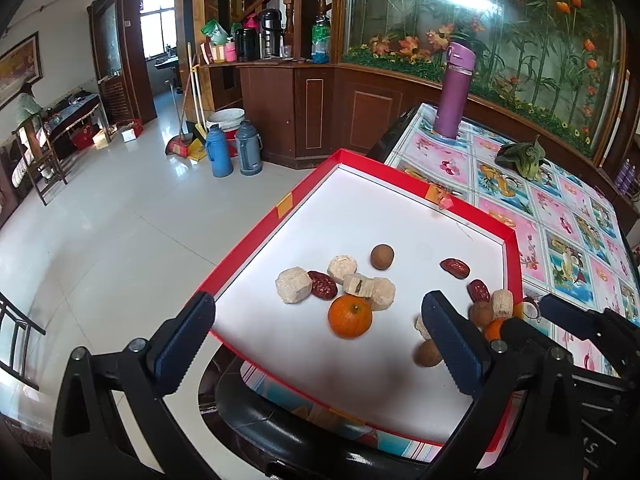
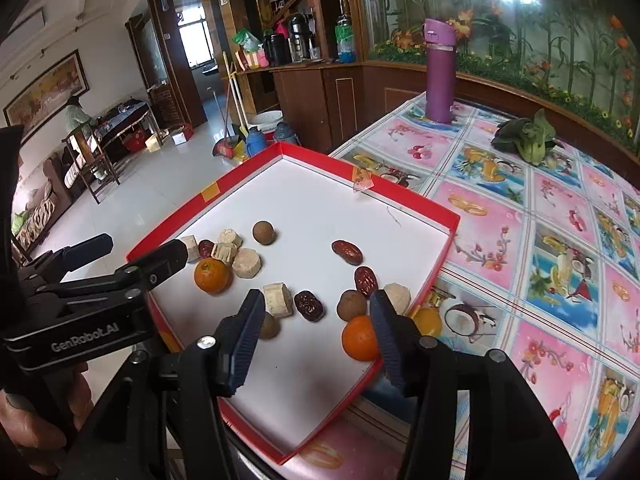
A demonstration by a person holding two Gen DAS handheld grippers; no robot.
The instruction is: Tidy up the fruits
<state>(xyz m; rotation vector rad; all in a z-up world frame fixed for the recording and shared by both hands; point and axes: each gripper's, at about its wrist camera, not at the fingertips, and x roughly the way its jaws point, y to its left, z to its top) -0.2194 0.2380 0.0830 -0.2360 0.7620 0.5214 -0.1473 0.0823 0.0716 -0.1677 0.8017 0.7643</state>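
Note:
A red-rimmed white tray (image 1: 256, 236) (image 2: 448, 252) holds two small oranges (image 1: 350, 316) (image 2: 212, 276), red dates (image 1: 455, 268) (image 2: 347, 252), brown longans (image 1: 382, 257) (image 2: 264, 232) and pale biscuit pieces (image 1: 293, 285) (image 2: 246, 263). My left gripper (image 1: 320, 344) (image 2: 136, 248) is open over the tray's near left part, and one orange lies just ahead between its fingers. My right gripper (image 2: 316, 338) (image 1: 536, 316) is open at the tray's right side. The second orange (image 2: 360, 338) (image 1: 495, 328) touches its right finger (image 2: 390, 336). A date (image 2: 309, 306) and a longan (image 2: 351, 305) lie just ahead.
The tray overhangs the left edge of a table with a flowered cloth (image 2: 560, 240). A purple bottle (image 1: 456, 92) (image 2: 439, 70) and a green vegetable (image 1: 524, 158) (image 2: 528, 140) stand at the far side. Tiled floor (image 1: 120, 220) lies to the left. A hand (image 2: 24, 420) holds the left gripper.

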